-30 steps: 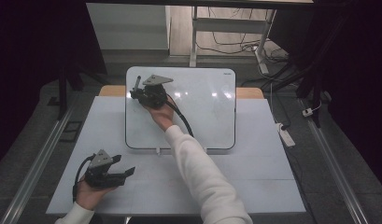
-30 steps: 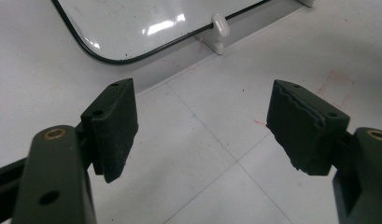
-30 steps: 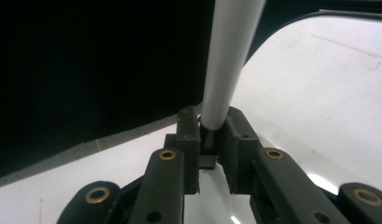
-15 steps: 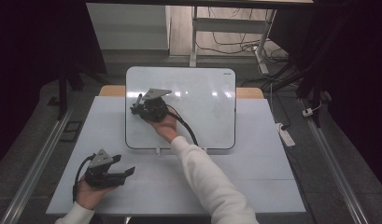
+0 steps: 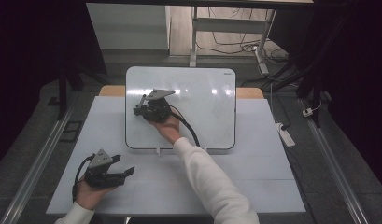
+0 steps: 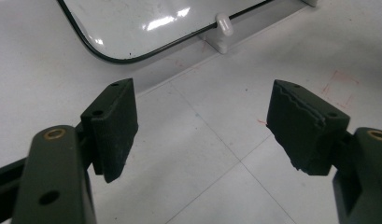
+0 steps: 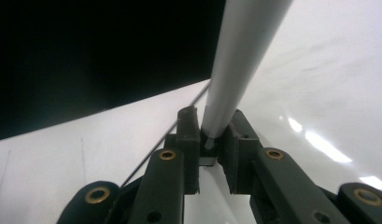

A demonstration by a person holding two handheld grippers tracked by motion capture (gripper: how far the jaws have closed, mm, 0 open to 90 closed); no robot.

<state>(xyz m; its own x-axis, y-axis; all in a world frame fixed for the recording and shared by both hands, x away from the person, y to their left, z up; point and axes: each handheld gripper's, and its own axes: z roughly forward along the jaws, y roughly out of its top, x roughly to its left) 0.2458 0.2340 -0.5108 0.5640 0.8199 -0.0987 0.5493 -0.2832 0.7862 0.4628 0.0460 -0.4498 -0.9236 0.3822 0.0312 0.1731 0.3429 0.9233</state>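
A whiteboard (image 5: pixel 202 107) lies flat at the back middle of the white table (image 5: pixel 254 177). My right gripper (image 5: pixel 138 110) hovers over the board's left part, shut on a pale grey marker (image 5: pixel 142 99). In the right gripper view the marker (image 7: pixel 240 56) rises out of the clamped right gripper (image 7: pixel 215 140) above the glossy whiteboard (image 7: pixel 319 93). My left gripper (image 5: pixel 124 164) rests at the table's front left, open and holding nothing. In the left gripper view the left gripper (image 6: pixel 202 130) points at bare tabletop, with the whiteboard (image 6: pixel 142 23) corner just beyond.
A small white clip (image 6: pixel 223 28) sits at the whiteboard's near edge. A white power strip (image 5: pixel 286 135) lies off the table's right side. Metal rails run along both sides of the table, and cables (image 5: pixel 235 46) lie on the floor behind it.
The right gripper with the marker has moved nearer to the person across the board's left part. The left gripper has stayed where it was.
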